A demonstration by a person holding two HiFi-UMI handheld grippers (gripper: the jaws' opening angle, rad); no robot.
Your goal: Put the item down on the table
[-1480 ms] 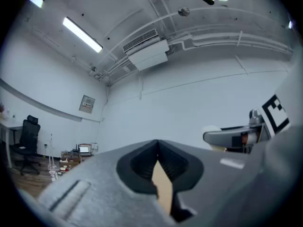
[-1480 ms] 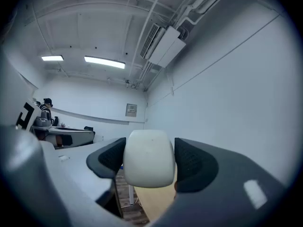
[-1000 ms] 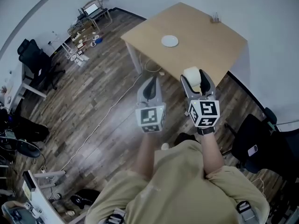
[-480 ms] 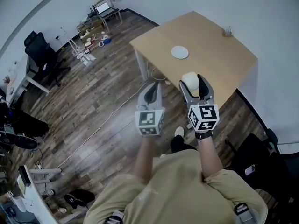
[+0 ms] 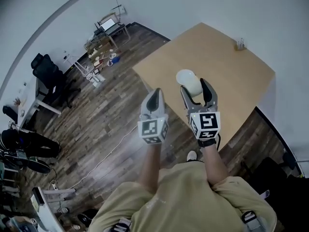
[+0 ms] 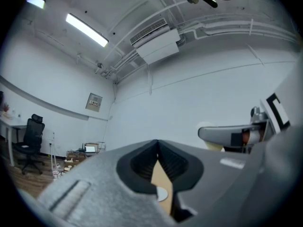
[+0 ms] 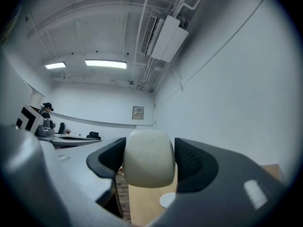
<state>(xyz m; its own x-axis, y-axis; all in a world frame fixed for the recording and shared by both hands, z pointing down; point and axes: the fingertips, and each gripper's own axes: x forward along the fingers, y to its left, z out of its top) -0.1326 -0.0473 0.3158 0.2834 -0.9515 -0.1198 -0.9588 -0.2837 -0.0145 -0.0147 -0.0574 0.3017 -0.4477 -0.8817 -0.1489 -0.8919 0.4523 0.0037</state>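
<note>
Well, head view put the item point(image 5: 194, 85) above the table's point(image 5: 231, 71) near edge; right gripper view showed it smooth, cream, rounded, pinched in the right gripper point(image 7: 150, 162). Left gripper's point(image 6: 158, 162) jaws sat together.

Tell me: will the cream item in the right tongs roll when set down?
Likely yes: the cream item looks smoothly rounded, so it may roll on the flat table. It seems rigid; the right tongs leave it undented.
</note>
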